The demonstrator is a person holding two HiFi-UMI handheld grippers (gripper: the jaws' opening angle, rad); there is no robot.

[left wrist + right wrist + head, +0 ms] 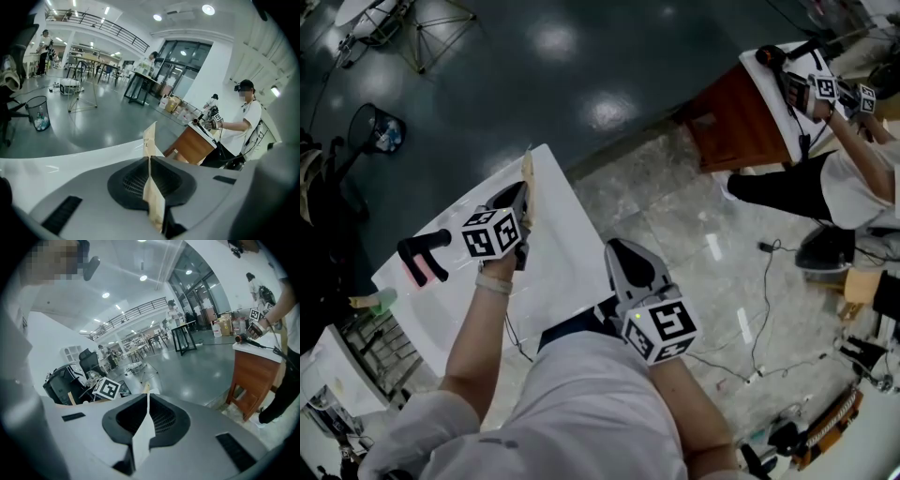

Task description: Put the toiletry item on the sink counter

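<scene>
A thin tan packet (149,138) is clamped edge-up in the left gripper (149,163), its length pointing far, over the white counter (567,246); the right gripper (623,253) is closed on nothing.

Three cameras: one on my head, one riding each of my grippers.
My head camera looks steeply down from above on my left gripper (521,197) over the white counter (562,246) and my right gripper (619,251) nearer my body. Each gripper camera sits close behind its own jaws and looks along them, out across the hall. All three views share the wooden stand (736,122); the right gripper view also catches my left gripper.
</scene>
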